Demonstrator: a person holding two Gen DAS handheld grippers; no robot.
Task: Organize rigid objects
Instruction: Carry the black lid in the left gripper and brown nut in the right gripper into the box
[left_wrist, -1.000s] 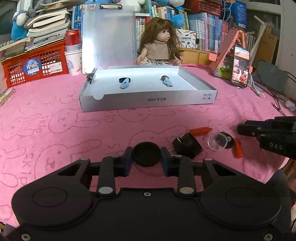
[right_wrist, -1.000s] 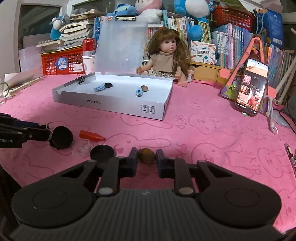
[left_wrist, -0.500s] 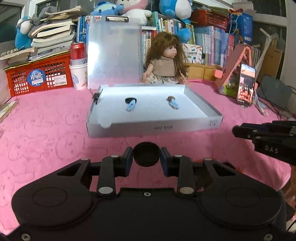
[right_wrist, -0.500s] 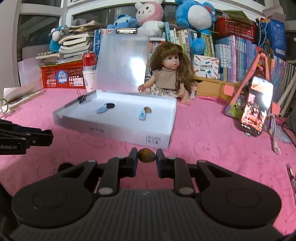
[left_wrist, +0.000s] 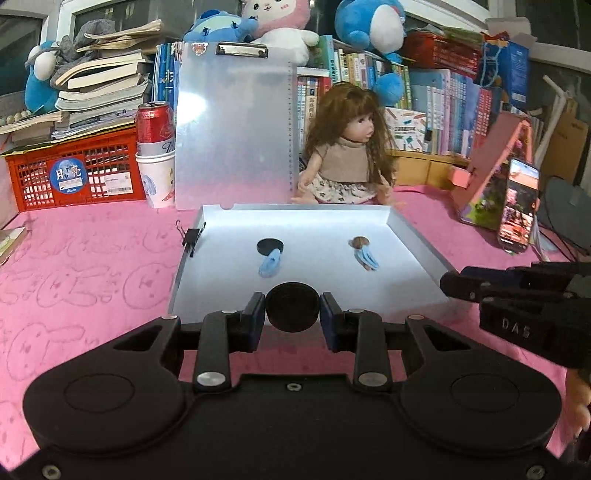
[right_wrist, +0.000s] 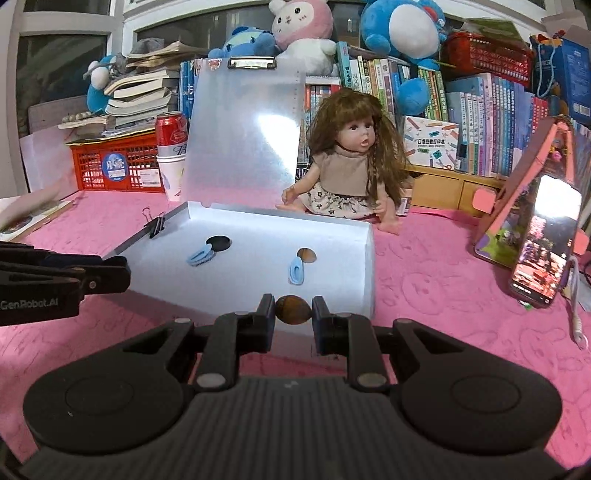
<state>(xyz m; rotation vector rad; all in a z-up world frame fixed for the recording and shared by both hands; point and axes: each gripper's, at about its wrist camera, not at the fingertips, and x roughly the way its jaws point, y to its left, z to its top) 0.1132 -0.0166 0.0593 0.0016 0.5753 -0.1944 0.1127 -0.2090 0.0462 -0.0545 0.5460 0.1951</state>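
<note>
My left gripper (left_wrist: 293, 312) is shut on a black round disc (left_wrist: 293, 306) and holds it over the near edge of the open white box (left_wrist: 417, 243). My right gripper (right_wrist: 293, 312) is shut on a small brown oval stone (right_wrist: 293, 309) just above the box's near wall (right_wrist: 369, 273). Inside the box lie a black disc (left_wrist: 269, 245) with a blue clip (left_wrist: 269, 264) and a brown stone (left_wrist: 360, 242) with a blue clip (left_wrist: 367, 258). The right gripper also shows in the left wrist view (left_wrist: 448, 286), the left one in the right wrist view (right_wrist: 127, 275).
The box lid (left_wrist: 236, 125) stands upright behind the box, a black binder clip (left_wrist: 190, 238) on its left wall. A doll (left_wrist: 351, 147) sits behind. A phone on a pink stand (left_wrist: 517, 210) is at right; red crate (left_wrist: 74, 170), can and cups (left_wrist: 155, 147) at left.
Both grippers have lifted off the pink cloth with their objects and moved forward to the box. The loose items on the cloth have dropped out of view.
</note>
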